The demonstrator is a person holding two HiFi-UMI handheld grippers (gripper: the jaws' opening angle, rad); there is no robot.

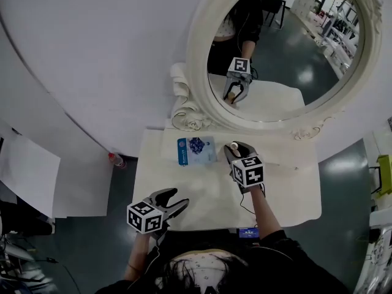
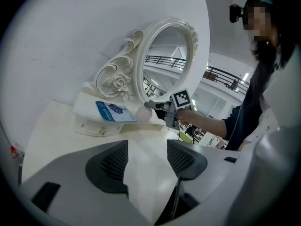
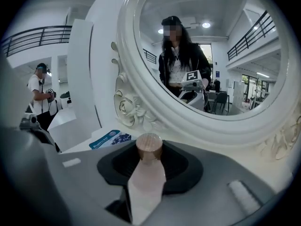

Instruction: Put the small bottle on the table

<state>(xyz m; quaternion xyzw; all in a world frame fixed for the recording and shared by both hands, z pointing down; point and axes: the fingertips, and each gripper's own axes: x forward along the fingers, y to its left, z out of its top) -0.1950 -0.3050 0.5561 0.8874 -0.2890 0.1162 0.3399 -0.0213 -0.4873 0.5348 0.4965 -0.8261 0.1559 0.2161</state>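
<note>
Right gripper (image 3: 149,159): jaws clamped on the bottle (image 3: 146,182), pads on both sides of the body. The bottle runs lengthwise along the jaws, brown cap (image 3: 149,147) pointing out, away from the camera.

In the head view the right gripper (image 1: 236,149) is over the raised mirror base (image 1: 282,152), just beside the blue packet (image 1: 196,150). The left gripper view puts the bottle (image 2: 142,113) at the front edge of that base. Can't tell if it's touching the base or just above it. Either way it's not on the table (image 1: 202,201) yet.

Left gripper (image 2: 146,161): jaws apart, nothing between them, only bare tabletop under them. In the head view it sits near the front edge (image 1: 173,202), well apart from the bottle. It isn't needed for this step.

How I'd do it:
- Target the bare patch in front of the base, between the two grippers. It's clear of the packet and the mirror (image 1: 282,41).
- Move clear of the base lip first, then go down, so the bottle doesn't clip the edge.
- With the cap outward, standing it up needs a wrist turn. If it's laid on its side it'll probably roll, so put it down square and well back from the table edge.
- Don't release until the bottle touches the top. Open slowly, then back straight out along the jaw axis.
</note>
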